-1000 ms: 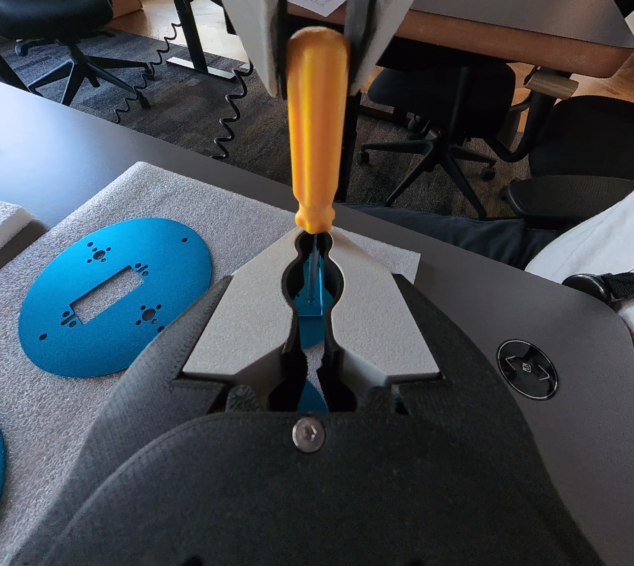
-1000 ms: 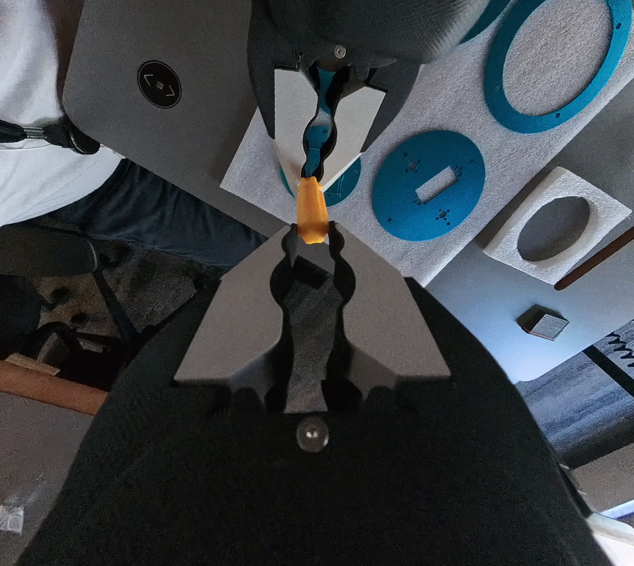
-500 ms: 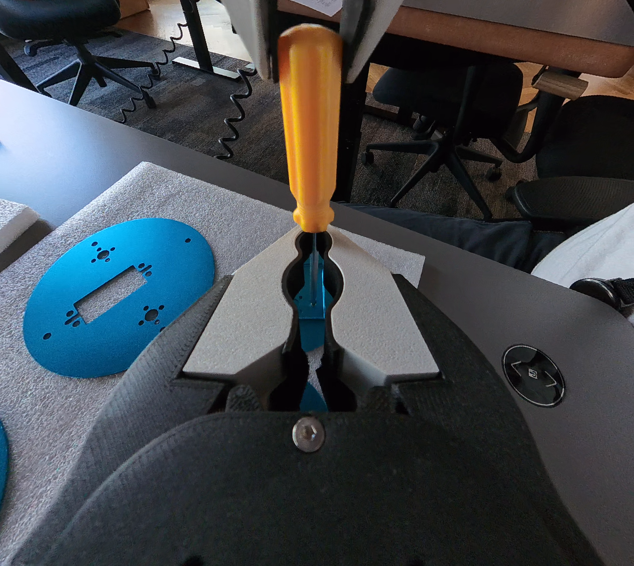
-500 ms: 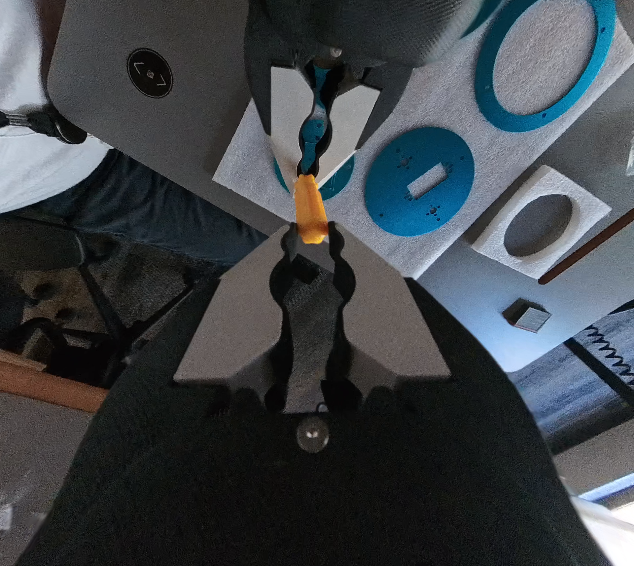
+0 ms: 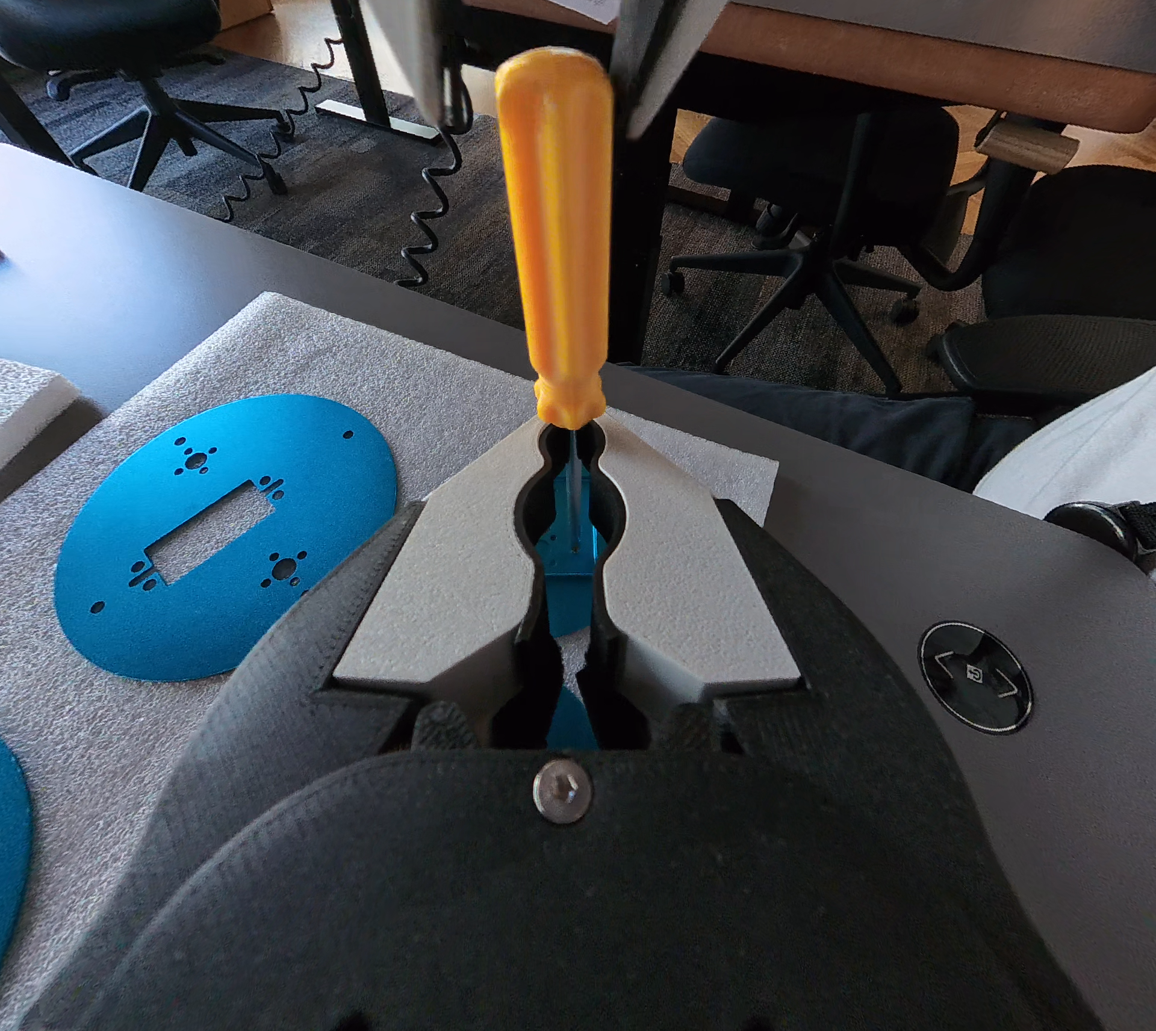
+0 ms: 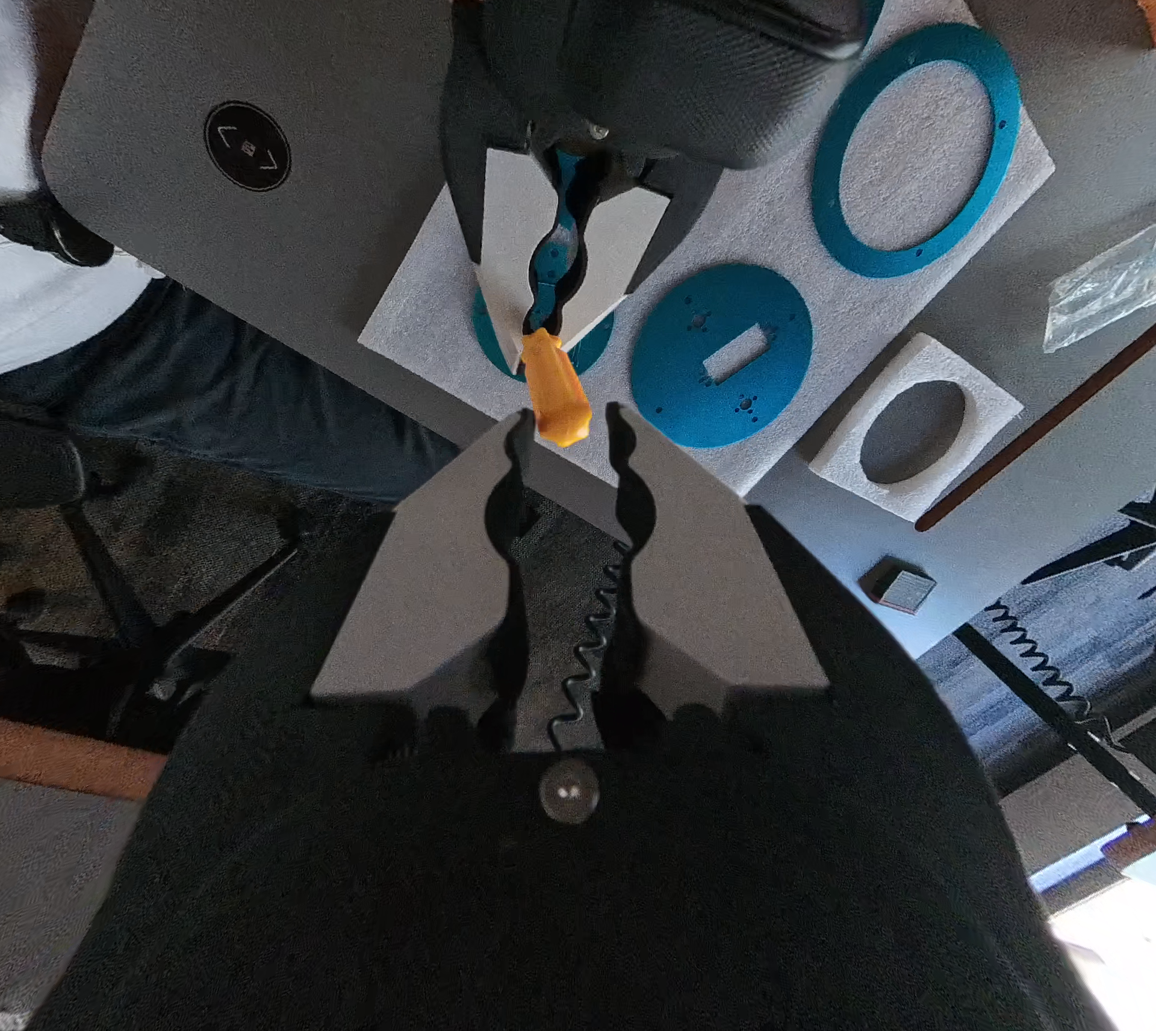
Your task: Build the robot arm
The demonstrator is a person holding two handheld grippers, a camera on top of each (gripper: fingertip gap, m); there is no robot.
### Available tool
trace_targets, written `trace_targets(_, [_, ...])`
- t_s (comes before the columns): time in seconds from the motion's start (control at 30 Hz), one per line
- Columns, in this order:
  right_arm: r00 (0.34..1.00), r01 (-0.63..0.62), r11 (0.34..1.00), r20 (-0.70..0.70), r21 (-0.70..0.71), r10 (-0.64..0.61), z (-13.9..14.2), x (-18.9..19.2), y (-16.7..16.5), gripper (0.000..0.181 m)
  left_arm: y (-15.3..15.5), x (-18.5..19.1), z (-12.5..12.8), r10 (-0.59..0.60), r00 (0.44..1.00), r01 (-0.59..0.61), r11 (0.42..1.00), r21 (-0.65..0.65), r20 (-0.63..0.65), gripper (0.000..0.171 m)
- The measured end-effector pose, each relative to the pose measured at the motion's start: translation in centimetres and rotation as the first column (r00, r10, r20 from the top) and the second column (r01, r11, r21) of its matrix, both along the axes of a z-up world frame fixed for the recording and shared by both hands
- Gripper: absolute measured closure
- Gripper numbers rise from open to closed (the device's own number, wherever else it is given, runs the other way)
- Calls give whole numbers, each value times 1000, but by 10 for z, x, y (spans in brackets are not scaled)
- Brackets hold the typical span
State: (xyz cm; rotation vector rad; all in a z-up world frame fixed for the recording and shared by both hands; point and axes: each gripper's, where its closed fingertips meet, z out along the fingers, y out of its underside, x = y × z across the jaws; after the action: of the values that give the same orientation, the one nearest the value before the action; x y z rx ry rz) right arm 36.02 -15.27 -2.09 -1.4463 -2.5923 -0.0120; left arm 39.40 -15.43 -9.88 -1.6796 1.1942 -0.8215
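An orange-handled screwdriver [image 5: 560, 225] stands upright, its thin shaft down on a small blue bracket [image 5: 566, 563]. My left gripper [image 5: 570, 429] is shut on that bracket and holds it on a blue disc [image 6: 485, 329] on the foam mat [image 5: 350, 363]. My right gripper [image 6: 568, 414] hangs above, pointing down, and is open. Its fingers sit either side of the handle's top end [image 6: 557, 400]. It also shows in the left wrist view [image 5: 538, 125], with the right finger [image 5: 663, 0] close against the handle.
A blue disc with a rectangular hole [image 5: 225, 538] lies to the left. In the right wrist view are a blue ring [image 6: 916, 150], a white foam block with an oval hole [image 6: 916, 432], a small cube [image 6: 901, 588] and a plastic bag [image 6: 1107, 288]. A person sits at the table edge [image 5: 876, 426].
My right gripper has opened and let go of the screwdriver handle. The screwdriver still stands on the bracket. My left gripper has kept its grip.
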Motion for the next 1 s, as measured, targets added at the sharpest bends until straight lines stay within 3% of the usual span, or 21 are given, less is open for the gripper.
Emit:
trace_targets(0.1, [998, 46, 999, 35, -27, -46, -3, 3, -1, 166, 0, 0, 0, 1, 1000, -1, 1000, 3, -5, 170])
trace_targets(0.2, [973, 223, 972, 71, -69, -218, -3, 4, 0, 165, 0, 0, -1, 2, 1000, -2, 1000, 1, -4, 170])
trace_targets(0.27, [892, 450, 884, 107, -128, -439, -3, 4, 0, 165, 0, 1, -1, -2, 1000, 2, 1000, -2, -3, 170])
trace_targets(0.33, [841, 541, 822, 138, -179, -524, -4, 5, -4, 165, -1, 1, 0, -10, 1000, 10, 1000, -4, -1, 170])
trace_targets(0.4, [883, 468, 869, 125, -163, -452, -3, 6, -3, 162, -1, 1, 0, -9, 1000, 9, 1000, 1, -2, 170])
trace_targets(0.47, [943, 324, 943, 105, -76, -315, -5, 10, 2, 138, -1, 1, 0, -10, 1000, 10, 1000, 1, -3, 170])
trace_targets(0.53, [980, 181, 983, 84, -18, -179, -7, 9, 2, 142, -1, 1, 0, -12, 1000, 12, 1000, 1, -4, 170])
trace_targets(0.6, [993, 99, 995, 70, -4, -98, -10, 8, -3, 164, -2, 1, -1, -13, 1000, 13, 1000, -1, -6, 171])
trace_targets(0.67, [987, 137, 991, 82, -3, -136, -9, 8, -3, 164, -2, 1, -1, -14, 1000, 14, 1000, -1, -5, 171])
trace_targets(0.73, [955, 284, 958, 99, -40, -279, -9, 8, -2, 163, -1, 1, -1, -8, 1000, 8, 1000, 2, -7, 171])
trace_targets(0.8, [860, 506, 857, 136, -98, -493, -10, 9, -1, 163, 0, 1, -1, -5, 1000, 5, 1000, 2, -9, 170])
trace_targets(0.87, [783, 620, 769, 180, -158, -595, -10, 10, -5, 163, -1, 2, -1, -10, 1000, 10, 1000, 2, -9, 171])
trace_targets(0.93, [814, 579, 798, 172, -167, -555, -9, 9, -5, 162, -1, 1, -1, -11, 1000, 11, 1000, 2, -6, 171])
trace_targets(1.0, [886, 459, 879, 132, -125, -444, -8, 7, -2, 147, -1, 1, -1, -11, 1000, 11, 1000, 0, -5, 171])
